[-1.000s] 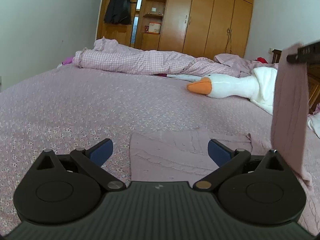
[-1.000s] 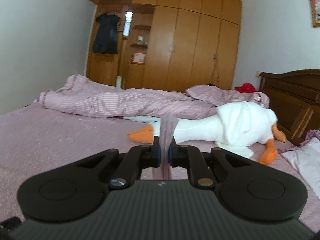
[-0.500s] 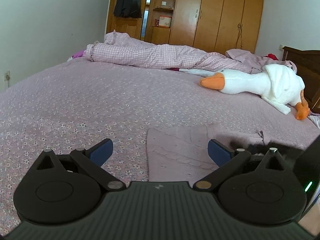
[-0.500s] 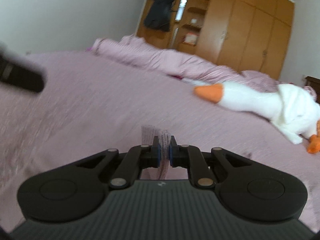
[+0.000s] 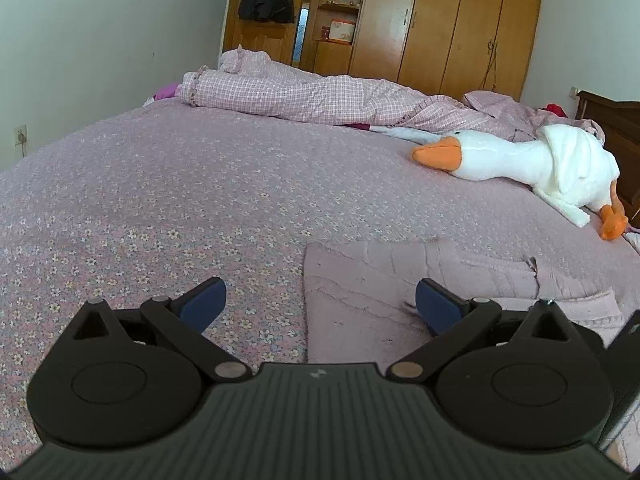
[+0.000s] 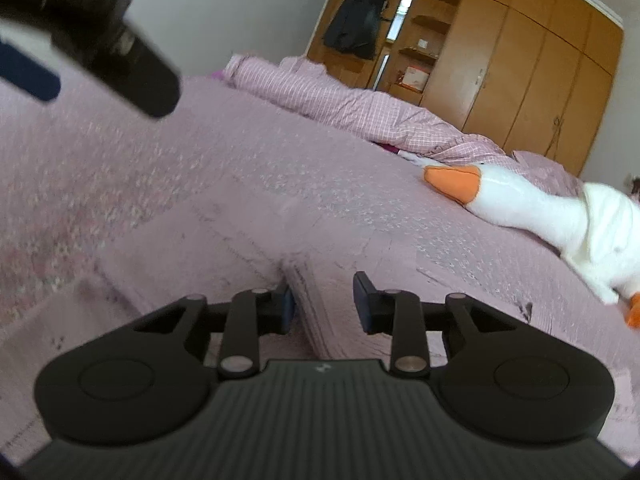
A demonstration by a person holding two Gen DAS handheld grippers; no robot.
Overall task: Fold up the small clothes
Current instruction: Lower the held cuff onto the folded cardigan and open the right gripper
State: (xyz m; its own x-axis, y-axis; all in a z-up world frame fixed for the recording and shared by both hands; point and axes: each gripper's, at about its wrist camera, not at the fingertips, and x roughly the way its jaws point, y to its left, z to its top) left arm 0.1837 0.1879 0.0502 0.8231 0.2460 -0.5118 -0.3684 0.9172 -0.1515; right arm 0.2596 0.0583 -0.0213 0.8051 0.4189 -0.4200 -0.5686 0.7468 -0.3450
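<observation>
Pink knit garment (image 5: pixel 372 292) now flat on bed | right gripper (image 6: pixel 324 300) released it, parted | left gripper (image 5: pixel 320 304) stays wide apart

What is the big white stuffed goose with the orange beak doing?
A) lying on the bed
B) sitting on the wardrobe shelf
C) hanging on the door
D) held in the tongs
A: the white stuffed goose with the orange beak lies flat on the purple flowery bedspread, beside the rumpled pink checked blanket.

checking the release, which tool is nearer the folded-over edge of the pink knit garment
Right. The right tool sits open directly over the raised folded edge of the pink knit garment, one pad beside it. The left tool hangs open over the garment's left border, one pad above the floral bedspread.
</observation>
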